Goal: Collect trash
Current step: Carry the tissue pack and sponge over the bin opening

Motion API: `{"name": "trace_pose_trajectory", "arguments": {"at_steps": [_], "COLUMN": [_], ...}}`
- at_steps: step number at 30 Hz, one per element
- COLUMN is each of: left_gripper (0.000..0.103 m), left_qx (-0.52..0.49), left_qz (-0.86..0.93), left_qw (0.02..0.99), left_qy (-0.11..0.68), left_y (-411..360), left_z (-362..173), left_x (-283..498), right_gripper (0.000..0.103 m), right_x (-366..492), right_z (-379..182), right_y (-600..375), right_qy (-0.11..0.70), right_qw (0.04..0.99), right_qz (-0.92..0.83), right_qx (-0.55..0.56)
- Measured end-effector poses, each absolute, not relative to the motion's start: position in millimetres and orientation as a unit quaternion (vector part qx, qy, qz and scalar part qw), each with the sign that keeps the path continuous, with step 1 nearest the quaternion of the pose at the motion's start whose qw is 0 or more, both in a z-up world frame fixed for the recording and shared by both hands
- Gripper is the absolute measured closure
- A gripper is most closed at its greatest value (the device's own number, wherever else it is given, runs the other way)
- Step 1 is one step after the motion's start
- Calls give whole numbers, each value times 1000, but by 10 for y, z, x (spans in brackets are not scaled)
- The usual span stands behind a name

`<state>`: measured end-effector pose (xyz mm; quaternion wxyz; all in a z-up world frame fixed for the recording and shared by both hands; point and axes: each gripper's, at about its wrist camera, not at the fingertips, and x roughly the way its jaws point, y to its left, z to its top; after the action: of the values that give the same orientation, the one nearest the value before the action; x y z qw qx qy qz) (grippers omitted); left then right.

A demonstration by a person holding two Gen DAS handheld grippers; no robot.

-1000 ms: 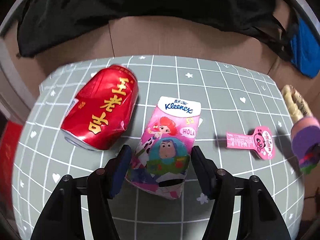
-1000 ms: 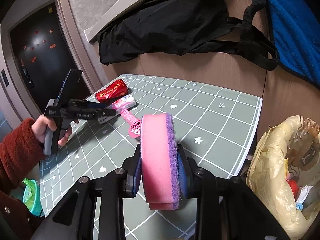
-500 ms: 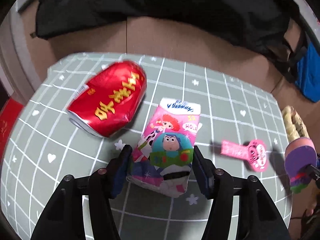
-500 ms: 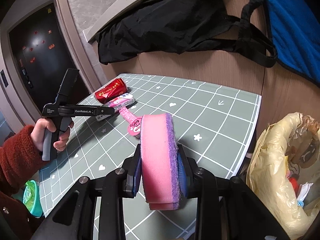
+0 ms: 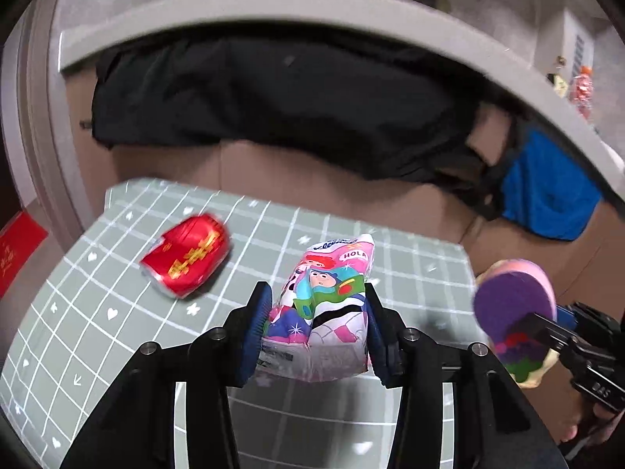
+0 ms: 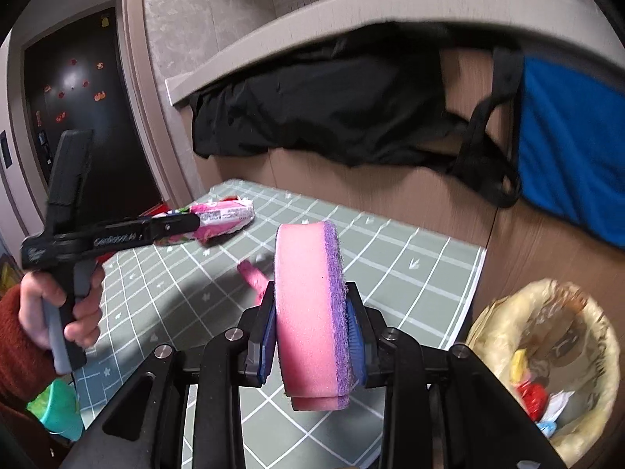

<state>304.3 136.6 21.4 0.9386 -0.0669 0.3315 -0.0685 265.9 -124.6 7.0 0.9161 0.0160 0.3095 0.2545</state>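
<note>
Tissue pack (image 5: 328, 305) | now off the grid mat (image 5: 117, 312), crumpled in left gripper (image 5: 317, 322), jaws closing on it | right gripper (image 6: 312, 338) clamps sponge (image 6: 308, 312) | can (image 5: 187, 260) remains far left | trash bag (image 6: 547, 351) near right: both loads ready to drop

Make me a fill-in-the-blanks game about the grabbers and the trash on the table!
1. The left gripper, its fingers closing, has the ____ pack between them.
2. The right gripper is squeezing a pink and purple ____.
3. The can lying on the table mat is ____ in colour.
4. The trash bag beside the table is ____.

Missing words: tissue; sponge; red; yellow
</note>
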Motion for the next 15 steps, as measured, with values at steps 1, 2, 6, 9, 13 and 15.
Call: {"name": "trace_pose_trajectory", "arguments": {"at_steps": [1,2,6,9,13,15], "left_gripper": [57,57,57,57,57,57], "left_qx": [-63,-60,-37,-17,-15,-17], "left_qz": [-71,-73,-70,-72,-100,-116], "left_qw": [942,946,962,970,969,967], "left_qy": [321,310,261,231,226,226], "left_y": [1288,1216,864,544,127,-105], "left_z": [289,360,641,773,820,809], "left_x": [2999,2956,2786,2698,2688,2692], "right_gripper": [74,74,74,74,74,74], "right_x": [2643,2627,2558,2509,2437,2400], "right_z": [129,187,431,589,733,768], "right_y": [-1274,-1307,-1482,-1687,-2065,-2264], "right_qy": [302,295,263,242,223,220], "right_qw": [919,922,935,945,955,958], "right_qz": [253,251,236,221,193,182], "right_qx": [15,13,7,6,16,22]}}
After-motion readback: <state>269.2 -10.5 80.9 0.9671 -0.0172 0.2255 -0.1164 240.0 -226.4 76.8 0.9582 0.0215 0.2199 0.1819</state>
